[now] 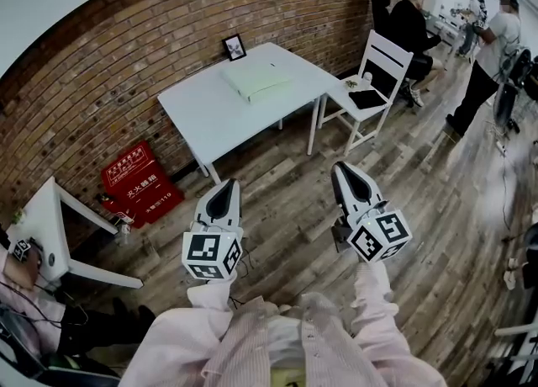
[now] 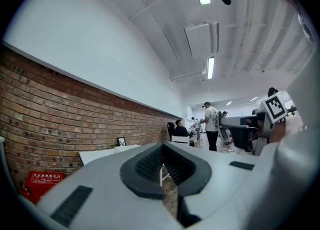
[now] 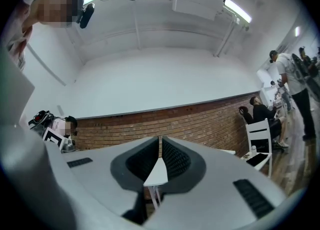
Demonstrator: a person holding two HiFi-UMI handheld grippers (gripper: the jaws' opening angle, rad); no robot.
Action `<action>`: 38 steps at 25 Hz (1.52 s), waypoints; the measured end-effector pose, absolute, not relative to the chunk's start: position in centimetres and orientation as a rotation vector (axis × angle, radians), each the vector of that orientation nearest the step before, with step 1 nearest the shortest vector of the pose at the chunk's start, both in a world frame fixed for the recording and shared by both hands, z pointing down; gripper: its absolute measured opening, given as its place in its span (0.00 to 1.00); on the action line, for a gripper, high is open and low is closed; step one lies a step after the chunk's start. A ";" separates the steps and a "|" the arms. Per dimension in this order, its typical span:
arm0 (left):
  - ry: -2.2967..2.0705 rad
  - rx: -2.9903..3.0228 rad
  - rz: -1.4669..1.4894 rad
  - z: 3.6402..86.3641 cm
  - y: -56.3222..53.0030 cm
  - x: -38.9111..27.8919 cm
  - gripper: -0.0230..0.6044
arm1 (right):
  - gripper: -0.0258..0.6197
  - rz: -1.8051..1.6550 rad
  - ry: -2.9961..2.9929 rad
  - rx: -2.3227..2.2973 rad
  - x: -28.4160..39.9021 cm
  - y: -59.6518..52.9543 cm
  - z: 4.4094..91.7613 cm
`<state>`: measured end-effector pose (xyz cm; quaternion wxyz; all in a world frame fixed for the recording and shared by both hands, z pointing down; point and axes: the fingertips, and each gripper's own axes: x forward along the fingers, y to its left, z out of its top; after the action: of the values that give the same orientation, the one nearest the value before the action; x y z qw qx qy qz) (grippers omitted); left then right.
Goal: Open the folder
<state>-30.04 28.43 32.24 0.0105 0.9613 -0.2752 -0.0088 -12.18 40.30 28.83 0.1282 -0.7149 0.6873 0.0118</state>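
Observation:
A pale green folder [image 1: 256, 80] lies closed on the white table [image 1: 202, 116] against the brick wall, well ahead of me. Both grippers hang over the wooden floor, short of the table and touching nothing. My left gripper [image 1: 225, 185] points toward the table's near edge with its jaws shut and empty [image 2: 162, 146]. My right gripper [image 1: 340, 166] sits to the right of it, tilted slightly up, also shut and empty [image 3: 160, 139]. In the right gripper view the table's corner [image 3: 159, 171] shows just beyond the closed jaws.
A small picture frame [image 1: 234, 46] stands at the table's back. A white chair [image 1: 374, 82] with a black tablet [image 1: 367, 98] is to the table's right. A red box [image 1: 139, 182] sits on the floor at left, near another white table [image 1: 46, 225]. People [image 1: 412, 23] work at back right.

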 end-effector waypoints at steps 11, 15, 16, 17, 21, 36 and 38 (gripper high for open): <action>-0.925 2.943 -0.031 33.1 26.4 -29.2 0.14 | 0.16 -0.058 1.958 -2.105 -9.7 37.9 30.8; -0.932 2.928 -0.022 33.7 25.2 -28.6 0.17 | 0.16 -0.093 1.923 -2.108 -8.5 36.9 31.4; -0.929 2.925 -0.018 33.9 24.9 -28.3 0.18 | 0.16 -0.103 1.908 -2.110 -8.1 36.6 31.6; -0.924 2.922 -0.015 34.2 24.6 -27.9 0.19 | 0.16 -0.109 1.898 -2.116 -7.6 36.4 31.8; -0.912 2.915 0.004 35.0 22.9 -26.3 0.19 | 0.18 -0.121 1.898 -2.143 -5.9 34.7 32.7; -0.843 2.855 0.076 37.2 10.4 -17.7 0.19 | 0.21 -0.197 1.926 -2.191 1.6 21.8 34.4; -0.840 2.847 0.076 37.3 8.8 -16.8 0.19 | 0.21 -0.210 1.933 -2.190 2.3 20.1 34.7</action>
<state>-16.79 8.75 37.34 0.0858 0.9552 -0.2819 0.0256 2.34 20.07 34.66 0.1063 -0.7436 0.6563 -0.0714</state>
